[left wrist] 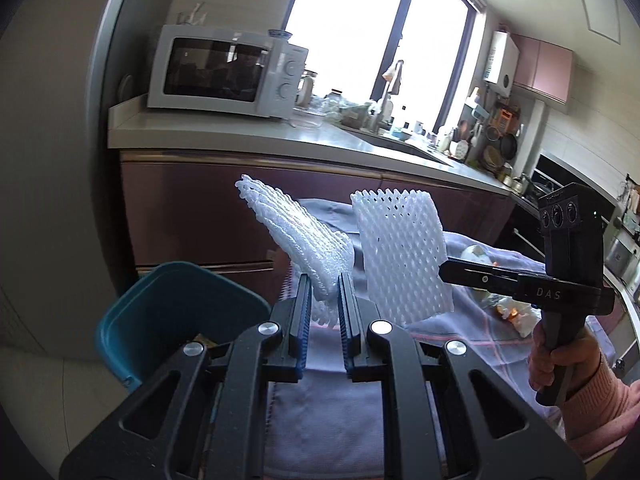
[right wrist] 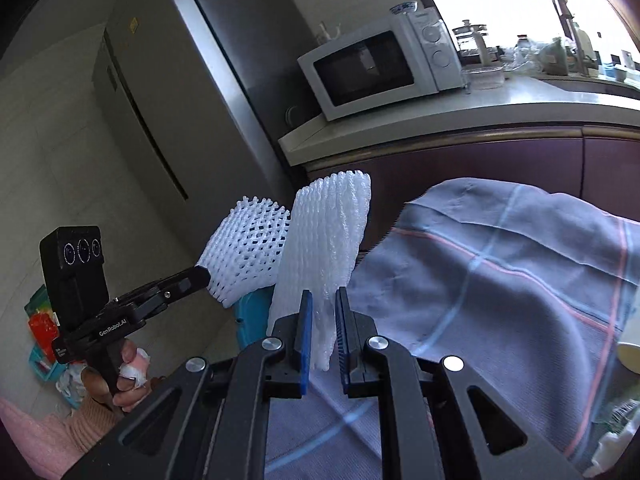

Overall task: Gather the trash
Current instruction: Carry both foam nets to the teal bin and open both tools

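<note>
Left wrist view: the left gripper [left wrist: 325, 300] has its fingers [left wrist: 303, 312] drawn narrow, pinching the bottom edge of a white foam net [left wrist: 300, 236] that stands up between them, above a checked cloth [left wrist: 344, 412] on the table, with a blue bin [left wrist: 160, 312] just to the left. Right wrist view: the right gripper [right wrist: 324, 320] likewise clamps a second foam net [right wrist: 324, 248] upright between narrow fingers.

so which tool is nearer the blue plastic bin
Left. The left tool, shut on a white foam net sleeve, is just beside the blue plastic bin. The right tool, holding another white foam net, is farther off over the checked cloth.
</note>
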`<state>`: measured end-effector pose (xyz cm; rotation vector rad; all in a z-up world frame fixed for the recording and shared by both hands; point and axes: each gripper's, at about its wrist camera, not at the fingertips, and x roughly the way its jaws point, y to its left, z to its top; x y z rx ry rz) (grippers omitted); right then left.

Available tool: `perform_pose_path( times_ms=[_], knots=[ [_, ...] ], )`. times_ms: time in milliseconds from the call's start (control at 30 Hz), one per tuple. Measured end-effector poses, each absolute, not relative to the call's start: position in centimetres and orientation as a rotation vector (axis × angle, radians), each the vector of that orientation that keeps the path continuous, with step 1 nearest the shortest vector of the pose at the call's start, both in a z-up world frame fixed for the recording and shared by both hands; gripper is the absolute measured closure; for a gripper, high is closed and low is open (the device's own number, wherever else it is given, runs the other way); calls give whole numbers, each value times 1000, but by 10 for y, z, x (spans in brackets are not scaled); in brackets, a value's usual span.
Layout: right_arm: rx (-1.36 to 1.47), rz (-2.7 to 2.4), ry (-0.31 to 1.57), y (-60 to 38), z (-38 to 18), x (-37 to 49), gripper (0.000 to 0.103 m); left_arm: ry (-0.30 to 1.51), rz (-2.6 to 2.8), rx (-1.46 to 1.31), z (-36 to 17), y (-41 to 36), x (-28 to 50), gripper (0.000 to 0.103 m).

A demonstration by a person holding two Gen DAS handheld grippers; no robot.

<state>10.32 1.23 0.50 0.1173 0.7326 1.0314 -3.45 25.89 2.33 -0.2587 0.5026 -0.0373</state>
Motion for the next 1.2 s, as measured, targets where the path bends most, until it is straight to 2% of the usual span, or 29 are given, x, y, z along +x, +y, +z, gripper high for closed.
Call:
perform_pose_path(
  times_ms=[200,533,1133,1200],
  knots=[
    [61,1087,786,73,-2,108,93,544,70,-296,-3,313,-46,89],
    [-22,1078,887,142,-25,121,93,641,155,-342,-52,359,-32,89],
    [-149,1004,1043,205,-73,139,89,760,194,-355,-95,365,14,87],
    [-160,1000,1045,209,-74,141,84,772,195,-356,-100,366,20,84]
  ],
)
